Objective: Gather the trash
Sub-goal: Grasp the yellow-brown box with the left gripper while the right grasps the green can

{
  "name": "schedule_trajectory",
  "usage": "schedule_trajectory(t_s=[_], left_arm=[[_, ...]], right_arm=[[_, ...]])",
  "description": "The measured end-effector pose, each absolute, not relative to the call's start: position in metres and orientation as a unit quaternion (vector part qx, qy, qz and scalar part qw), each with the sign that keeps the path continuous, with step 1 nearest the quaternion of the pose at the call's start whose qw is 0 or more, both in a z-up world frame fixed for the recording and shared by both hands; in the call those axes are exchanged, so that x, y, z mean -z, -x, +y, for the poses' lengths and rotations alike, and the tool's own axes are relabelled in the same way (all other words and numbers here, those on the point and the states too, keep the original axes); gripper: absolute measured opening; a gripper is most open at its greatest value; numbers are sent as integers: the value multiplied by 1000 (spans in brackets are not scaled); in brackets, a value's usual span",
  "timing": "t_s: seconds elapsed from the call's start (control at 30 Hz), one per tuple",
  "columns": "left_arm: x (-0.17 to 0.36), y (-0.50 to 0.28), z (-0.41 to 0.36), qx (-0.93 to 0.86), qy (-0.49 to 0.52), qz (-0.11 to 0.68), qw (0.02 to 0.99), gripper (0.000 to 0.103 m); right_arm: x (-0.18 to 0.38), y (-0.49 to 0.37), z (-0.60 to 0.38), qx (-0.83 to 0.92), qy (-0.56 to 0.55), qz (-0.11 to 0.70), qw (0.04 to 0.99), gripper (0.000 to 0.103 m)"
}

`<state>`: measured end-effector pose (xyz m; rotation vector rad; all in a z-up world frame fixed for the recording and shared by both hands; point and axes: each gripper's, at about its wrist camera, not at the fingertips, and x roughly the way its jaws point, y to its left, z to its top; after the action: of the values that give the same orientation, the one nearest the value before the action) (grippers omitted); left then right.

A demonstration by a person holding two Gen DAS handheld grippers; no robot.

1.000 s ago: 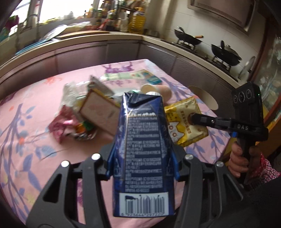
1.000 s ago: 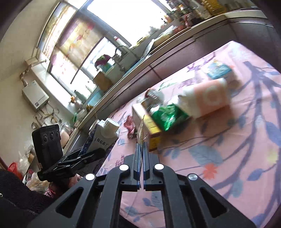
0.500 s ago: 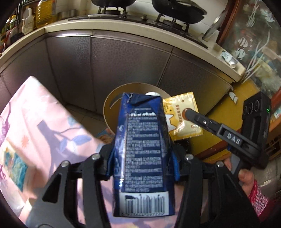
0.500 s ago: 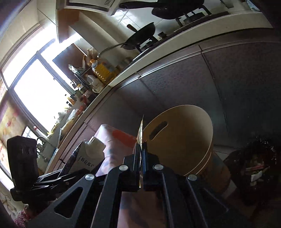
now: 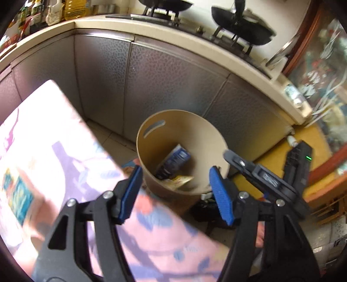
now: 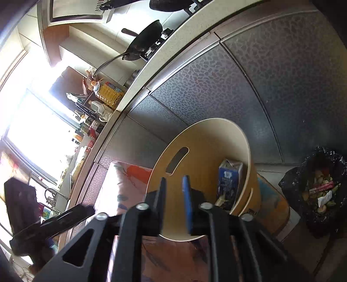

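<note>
A tan round bin (image 5: pixel 208 128) (image 6: pixel 201 138) stands on the floor past the table's corner. Inside it lie the dark blue carton (image 5: pixel 175 159) (image 6: pixel 228 180) and the yellow snack packet (image 5: pixel 181 180) (image 6: pixel 220 200). My left gripper (image 5: pixel 175 182) hangs over the bin's near rim, its jaws opening with nothing between them. My right gripper (image 6: pixel 174 195) also points at the bin, its jaws opening and bare. In the left wrist view the right gripper (image 5: pixel 229 155) shows beside the bin's right rim.
The pink flowered tablecloth (image 5: pixel 56 164) (image 6: pixel 121 186) fills the lower left. Grey kitchen cabinets (image 5: pixel 164 80) and a stove with woks (image 5: pixel 240 15) stand behind the bin. A black bag of food scraps (image 6: pixel 318 191) sits on the floor right of the bin.
Both hands swung from the littered table to the bin. The left gripper let go of the blue carton and the right let go of the yellow packet; both now lie in the bin.
</note>
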<state>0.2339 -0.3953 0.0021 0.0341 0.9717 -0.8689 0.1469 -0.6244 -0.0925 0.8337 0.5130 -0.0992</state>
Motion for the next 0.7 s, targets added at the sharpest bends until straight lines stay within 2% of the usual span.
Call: schedule_trajectory(t_s=[0.07, 0.1, 0.33, 0.57, 0.7], left_arm=[[-6, -211, -361, 417, 2, 448, 791, 69], [-6, -200, -343, 421, 7, 447, 789, 69], [-1, -117, -206, 386, 31, 448, 806, 69], [20, -63, -73, 301, 106, 457, 830, 69], [30, -59, -22, 244, 148, 451, 846, 69]], right_arm=[[83, -142, -620, 62, -393, 240, 886, 65], [80, -139, -619, 61, -395, 236, 886, 65], [50, -132, -577, 12, -382, 232, 895, 65], [32, -145, -479, -109, -329, 272, 898, 65], [32, -152, -400, -205, -278, 316, 883, 50]])
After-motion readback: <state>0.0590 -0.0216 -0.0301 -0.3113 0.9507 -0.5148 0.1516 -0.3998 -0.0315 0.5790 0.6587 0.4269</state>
